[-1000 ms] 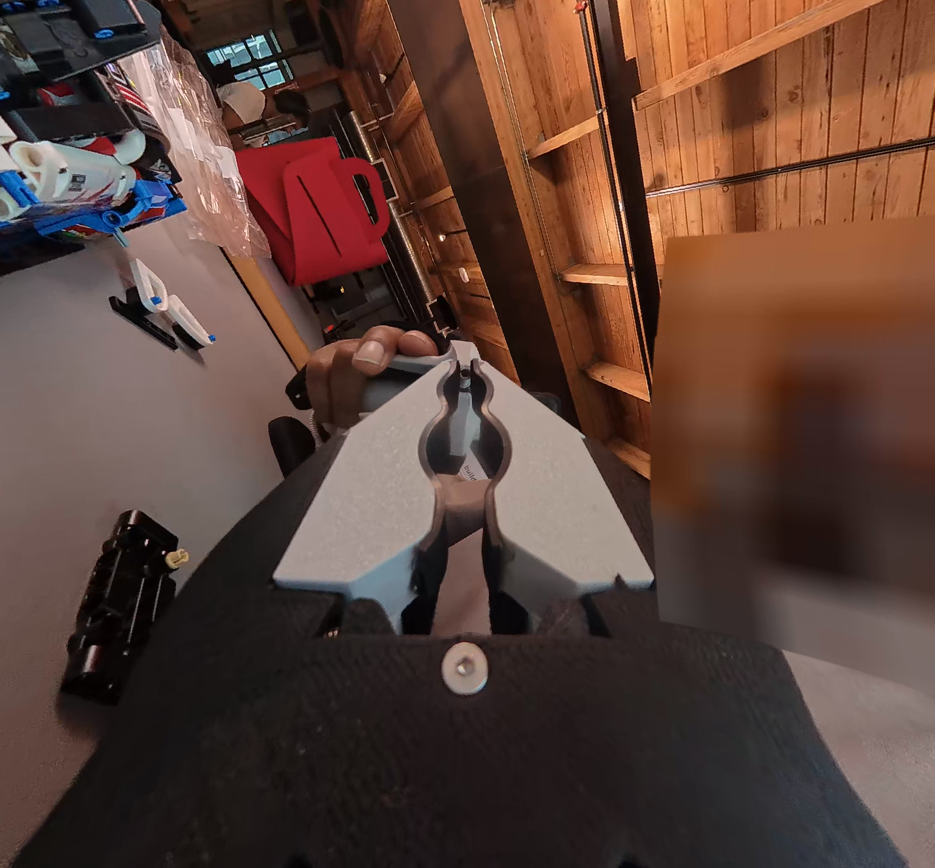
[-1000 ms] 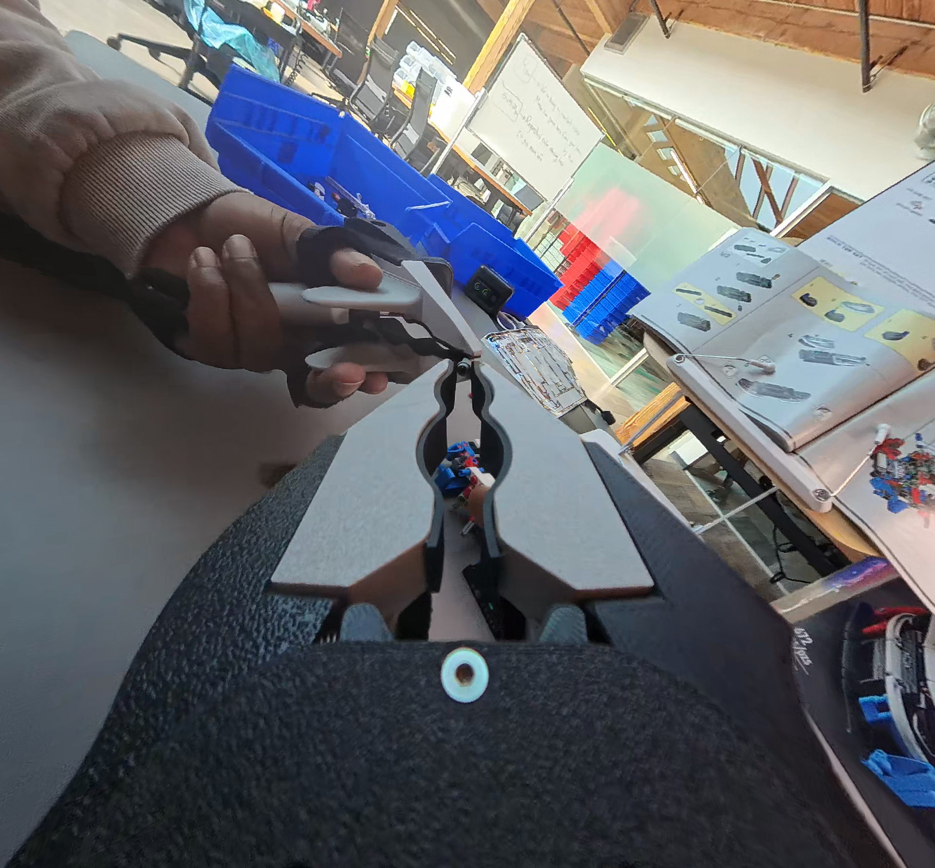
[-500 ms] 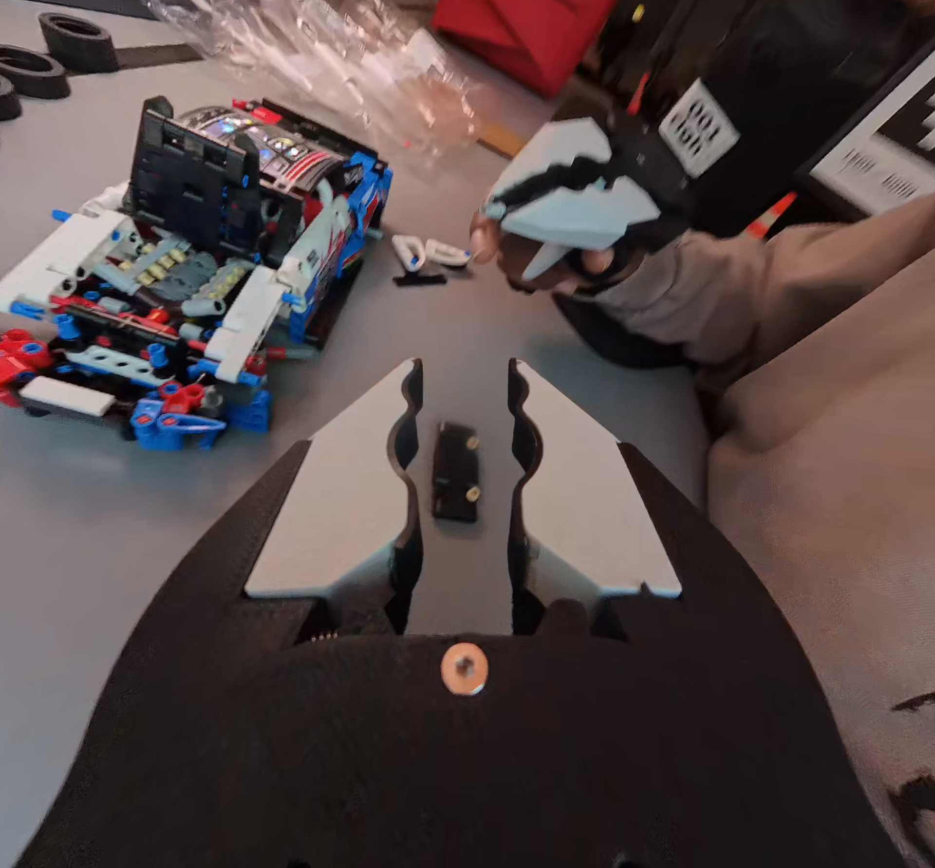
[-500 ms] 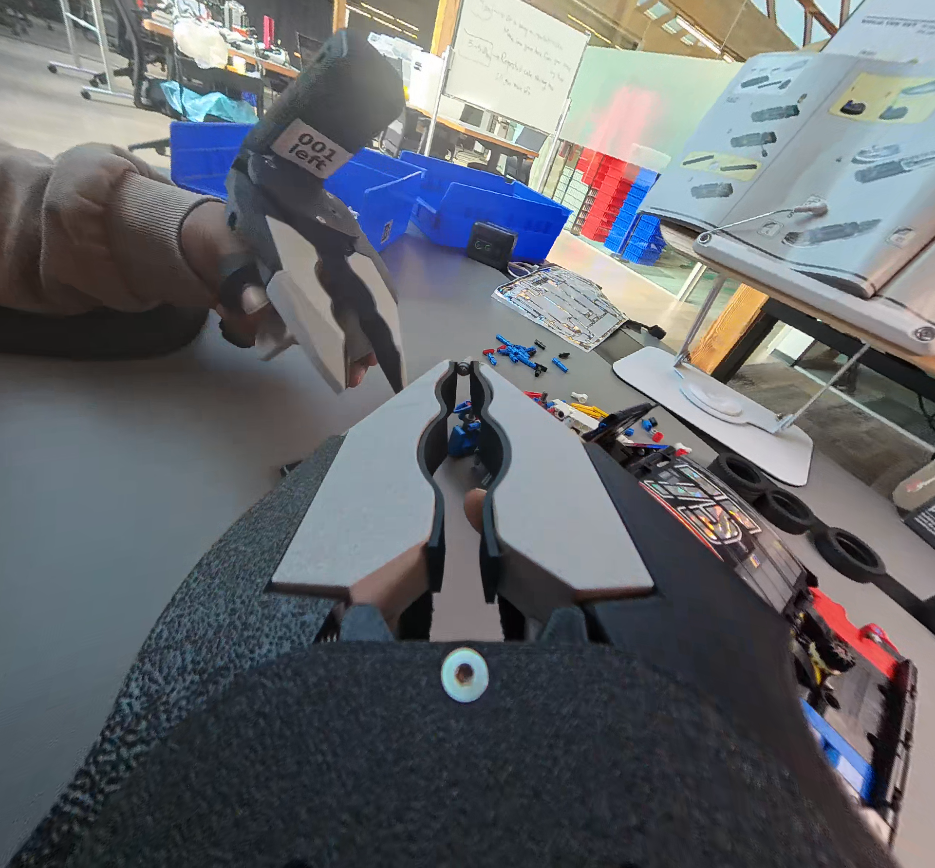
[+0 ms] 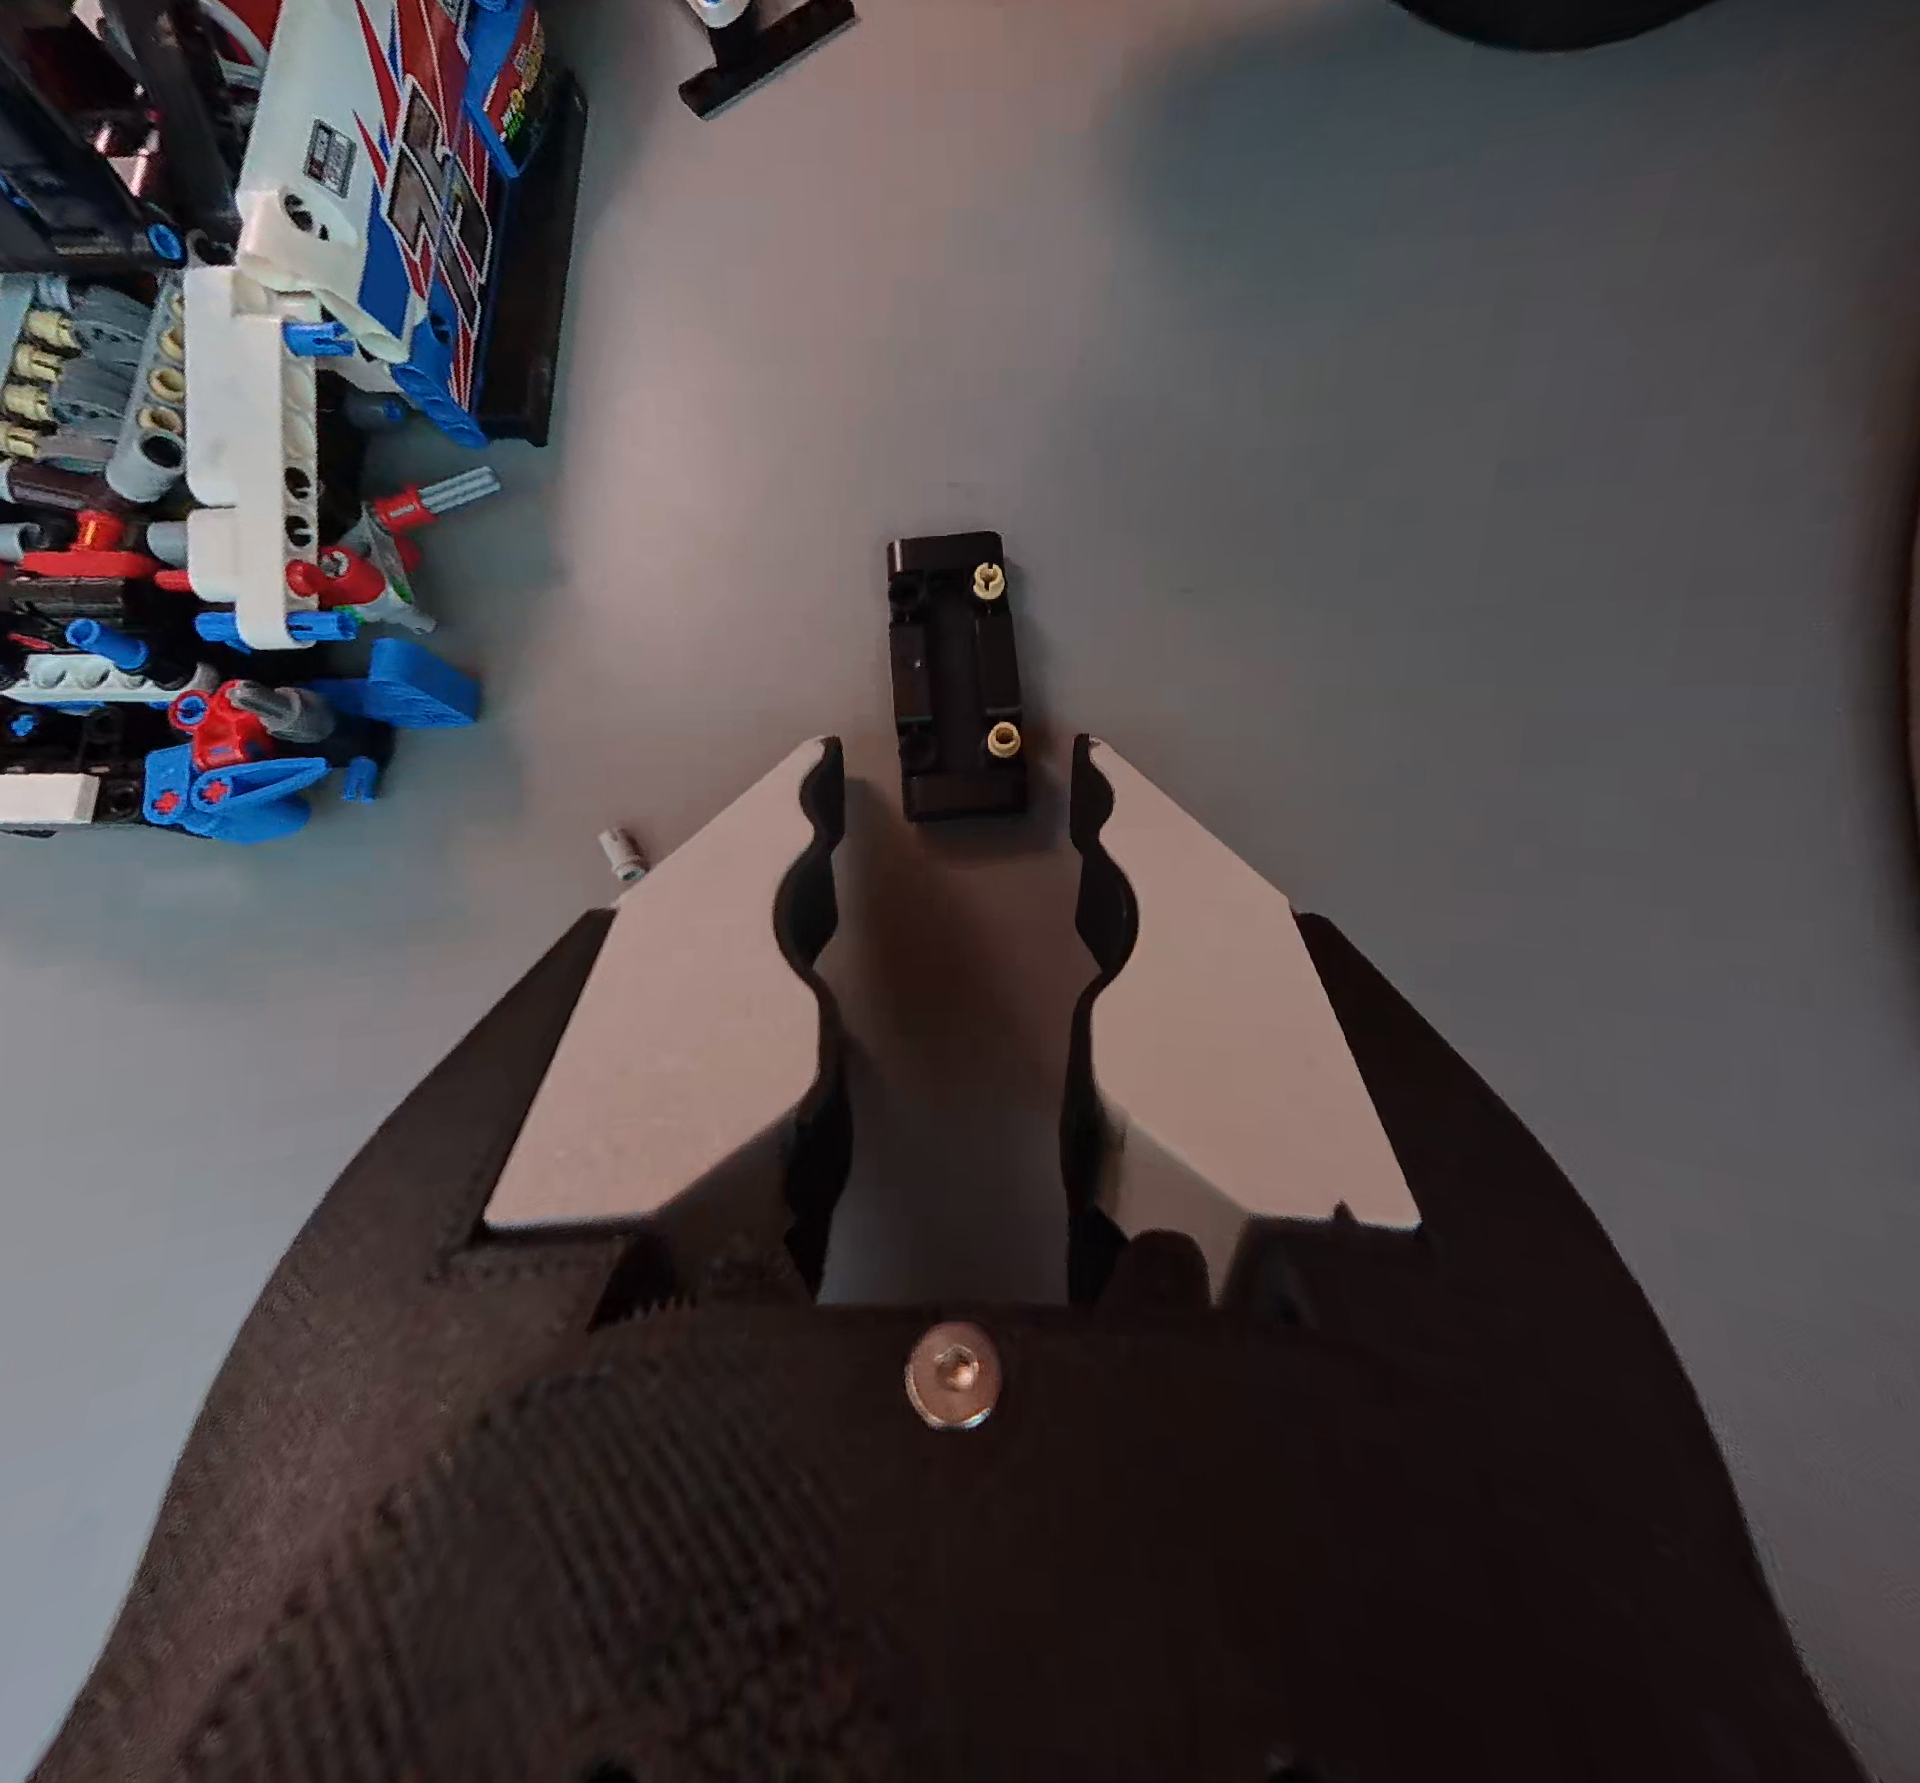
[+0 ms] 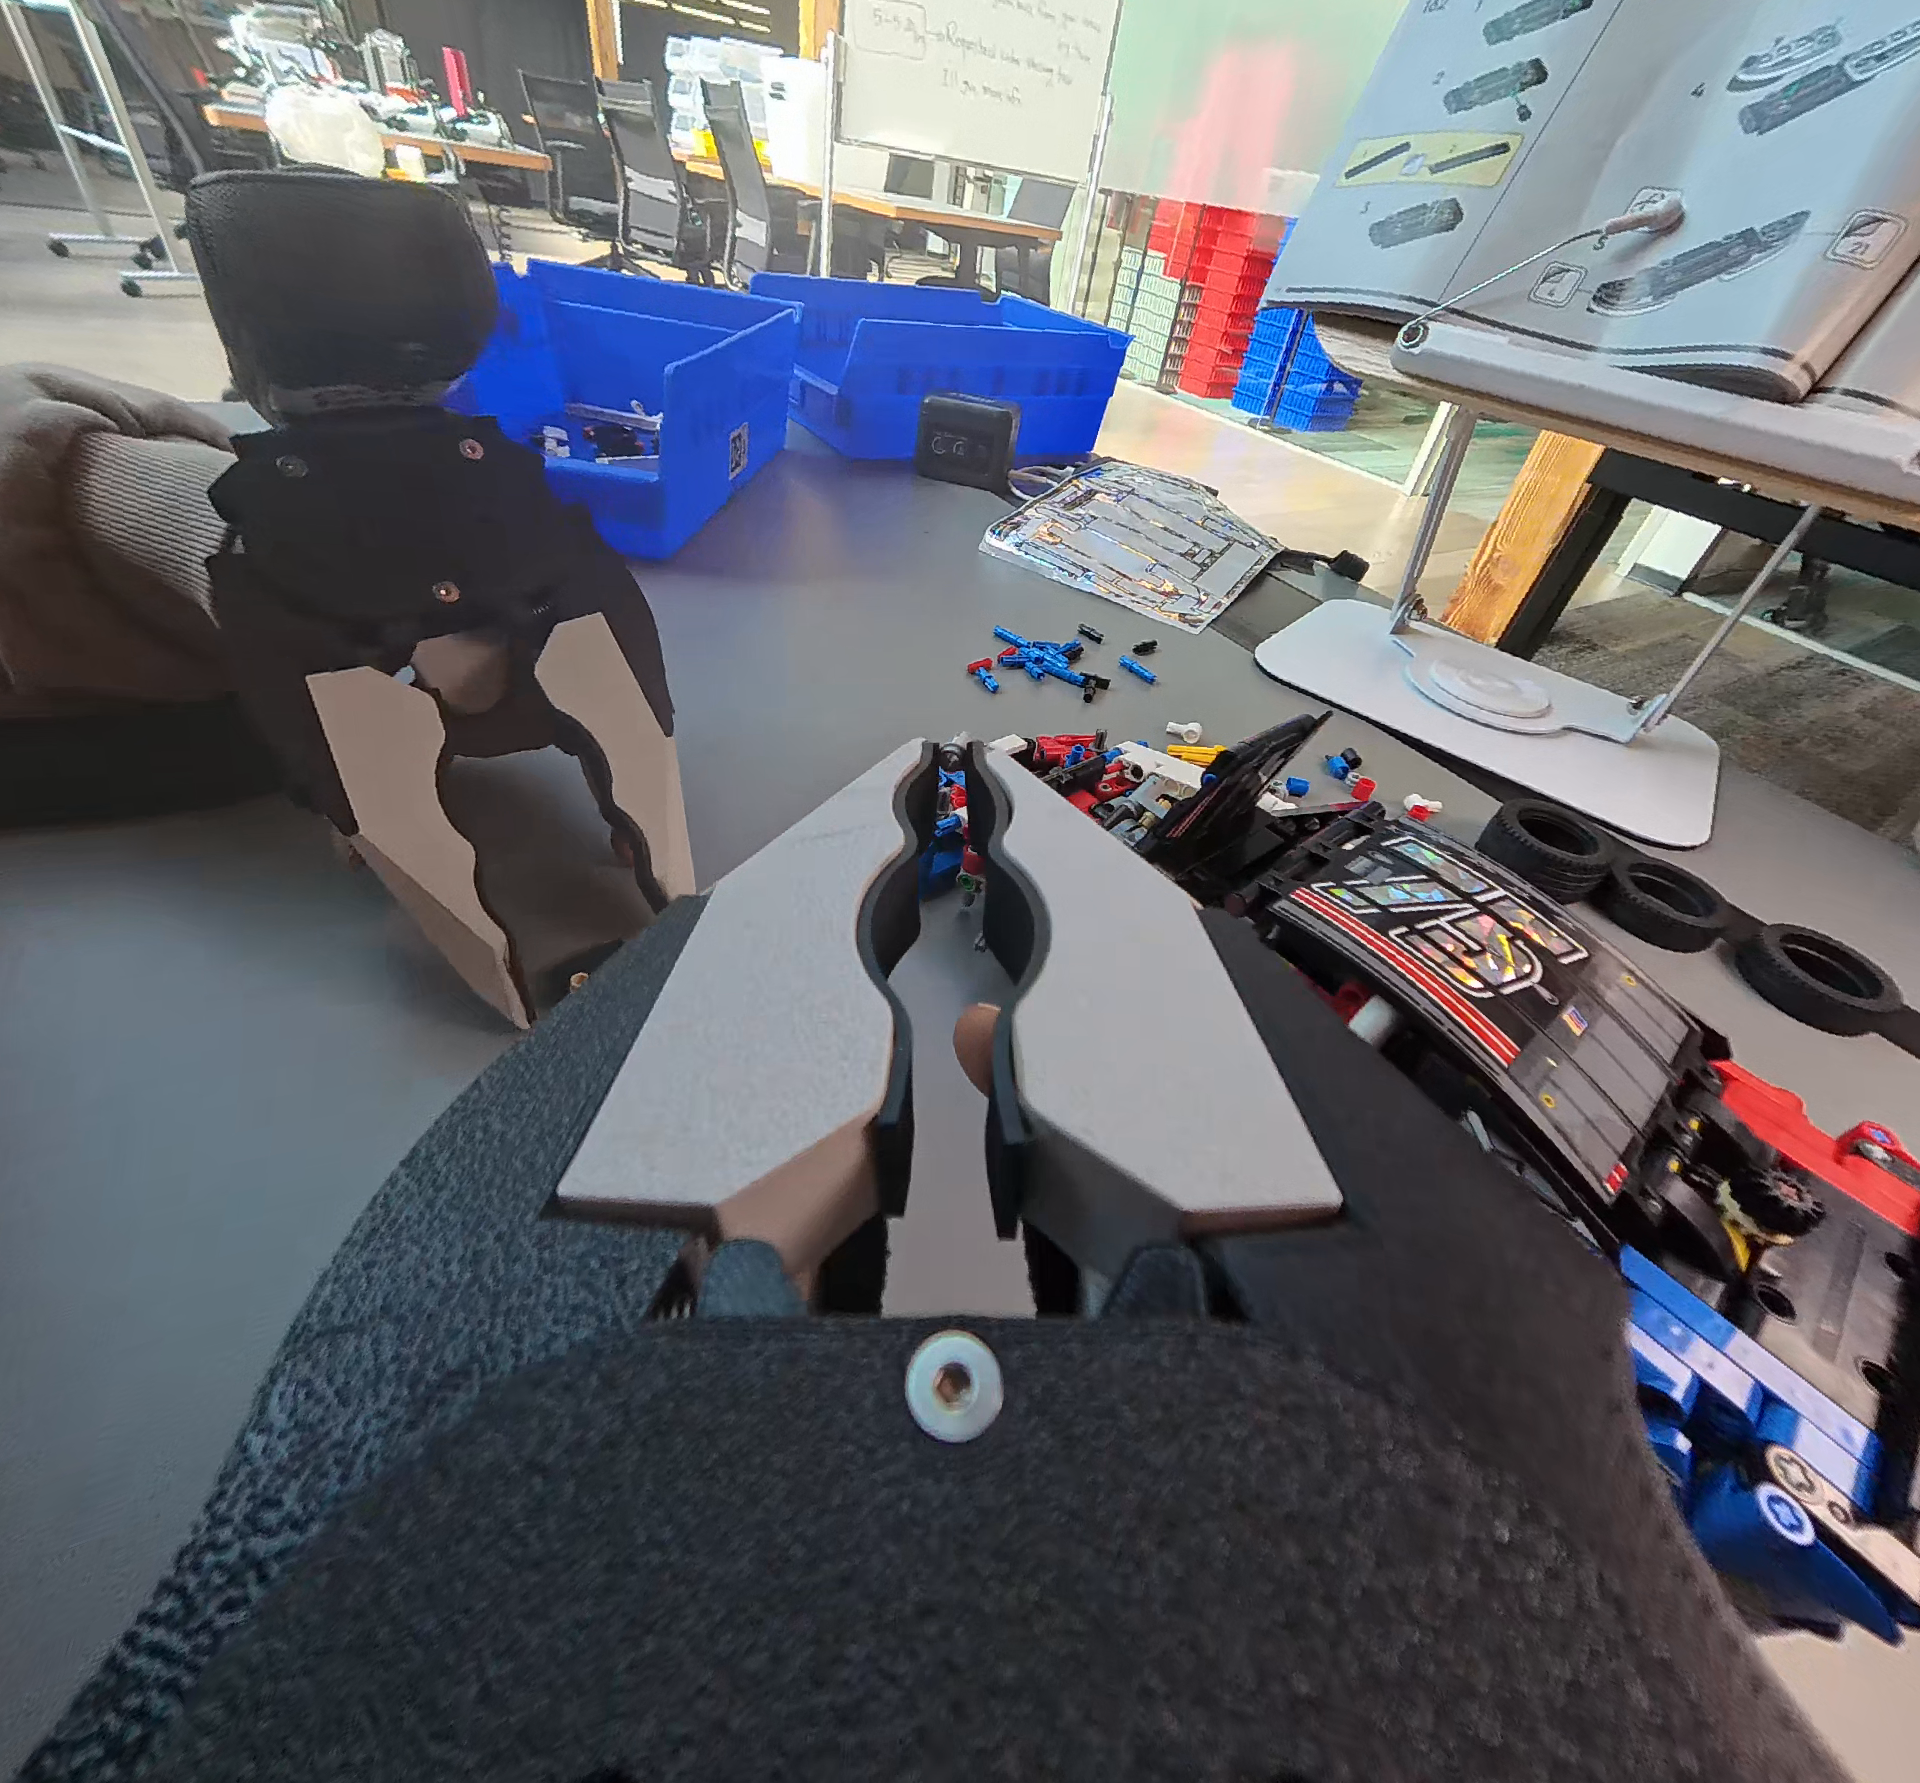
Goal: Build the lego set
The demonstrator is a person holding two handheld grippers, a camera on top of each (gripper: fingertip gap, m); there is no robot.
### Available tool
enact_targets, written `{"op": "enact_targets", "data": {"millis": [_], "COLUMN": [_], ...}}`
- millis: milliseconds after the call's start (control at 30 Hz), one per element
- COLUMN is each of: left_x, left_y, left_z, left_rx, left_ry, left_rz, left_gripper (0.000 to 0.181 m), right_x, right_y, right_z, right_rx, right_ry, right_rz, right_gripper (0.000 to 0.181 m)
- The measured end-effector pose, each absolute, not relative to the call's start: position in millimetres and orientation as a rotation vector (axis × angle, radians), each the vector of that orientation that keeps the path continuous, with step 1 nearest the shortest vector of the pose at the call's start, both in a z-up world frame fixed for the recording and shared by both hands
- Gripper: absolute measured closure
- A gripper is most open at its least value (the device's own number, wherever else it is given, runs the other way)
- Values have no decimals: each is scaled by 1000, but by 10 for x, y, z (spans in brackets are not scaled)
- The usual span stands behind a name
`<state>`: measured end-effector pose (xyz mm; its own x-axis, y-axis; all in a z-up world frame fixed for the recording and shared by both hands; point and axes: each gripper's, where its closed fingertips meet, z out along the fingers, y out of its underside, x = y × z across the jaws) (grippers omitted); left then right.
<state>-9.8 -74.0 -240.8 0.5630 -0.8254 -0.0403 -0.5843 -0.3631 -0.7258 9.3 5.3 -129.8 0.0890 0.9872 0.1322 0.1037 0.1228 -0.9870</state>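
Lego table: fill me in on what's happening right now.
A person is building a Lego car with a hand-held claw in each hand. The left claw is open, pointed down at the grey table with its tips either side of a small black Lego block with tan pins, not yet gripping it. The right claw is shut and empty, held beside the partly built black, red and blue Lego car.

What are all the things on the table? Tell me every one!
Lego car: one, black, red, blue and white, right side of table.
Black Lego piece: one, with two tan pins, just ahead of left gripper's tips.
Tyres: three seen, black, beside the car.
Loose pins: a small pile, mostly blue, mid-table.
Bins: two, blue, far edge.
Instruction book: one, open on a stand.
Left gripper: one, open.
Right gripper: one, shut, empty.
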Motion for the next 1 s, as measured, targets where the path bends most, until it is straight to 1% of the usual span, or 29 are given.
{"op": "enact_targets", "data": {"millis": [33,67,100,267,433,533,700,1000], "left_x": [-89,-98,-114,-177,-186,-247,-246,-283], "left_y": [-740,-716,-683,-513,-372,-294,-224,-182], "left_z": [-2406,-2404,-2400,-2343,-2022,-1933,-1828,-1763], "left_rx": [-2076,-2067,-2065,-2102,-2059,-2023,-1966,-1911], "left_ry": [1131,1128,1113,914,489,335,285,359], "left_rz": [-432,-405,-376,-386,-762,-834,-768,-523], "left_gripper": [146,156,159,160,160,160,160,160], "right_x": [92,89,88,89,38,-38,-130,-158], "right_y": [51,48,43,57,-79,-188,-176,-113], "right_z": [-1303,-1309,-1318,-1350,-1420,-1529,-1669,-1639], "right_rx": [-1231,-1235,-1239,-1274,-1251,-1246,-1321,-1405], "right_ry": [-1268,-1272,-1278,-1288,-1369,-1433,-1428,-1326], "right_rz": [997,997,996,974,916,833,784,834], "right_gripper": [180,180,180,180,181,180,179,180]}}
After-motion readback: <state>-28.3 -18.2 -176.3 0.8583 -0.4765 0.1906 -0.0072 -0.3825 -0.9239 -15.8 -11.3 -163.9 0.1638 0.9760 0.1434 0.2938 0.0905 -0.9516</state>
